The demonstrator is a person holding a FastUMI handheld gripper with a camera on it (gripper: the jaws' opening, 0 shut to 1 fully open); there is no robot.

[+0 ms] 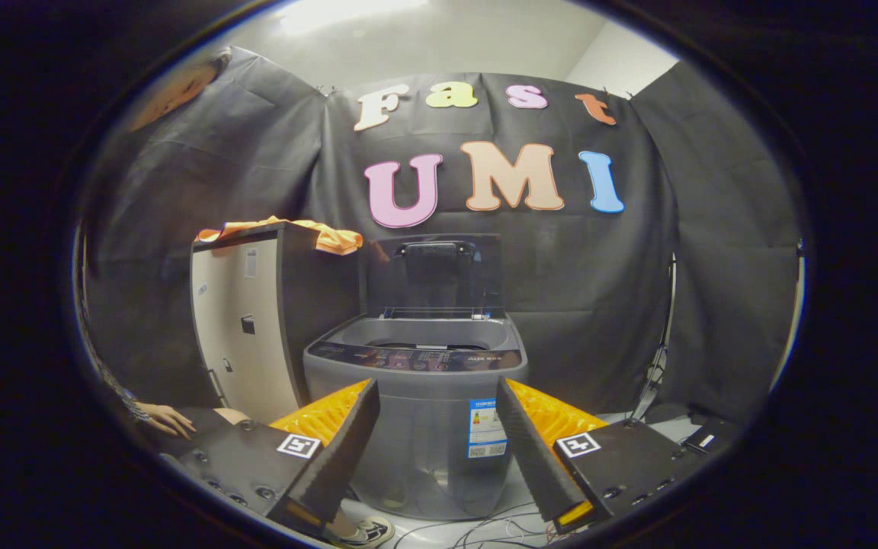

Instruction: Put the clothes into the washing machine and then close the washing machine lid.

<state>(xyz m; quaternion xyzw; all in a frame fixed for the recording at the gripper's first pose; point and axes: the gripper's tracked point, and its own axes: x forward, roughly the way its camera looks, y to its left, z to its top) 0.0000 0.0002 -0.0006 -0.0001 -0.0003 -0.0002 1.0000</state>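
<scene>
The gripper [435, 427] has its two wedge-shaped fingers spread wide, their ribbed inner faces apart with nothing between them, each carrying a square black-and-white marker on its flat upper plate. Beyond and between the fingers stands the washing machine [418, 435], a smooth grey top-loading tub of glossy plastic with a dark control strip along its front rim and a paper sticker [486, 427] on its front wall. Its lid [433, 274], a dark see-through panel with a moulded handle, stands upright at the back, so the round drum opening is exposed. Just left of the machine is a tall pale cabinet [237, 328] with dark edges, and the clothes [309, 231], a crumpled orange fabric, lie draped over its top. A person's hand [168, 418] rests low beside the left finger, and thin cables [504, 530] trail across the floor.
</scene>
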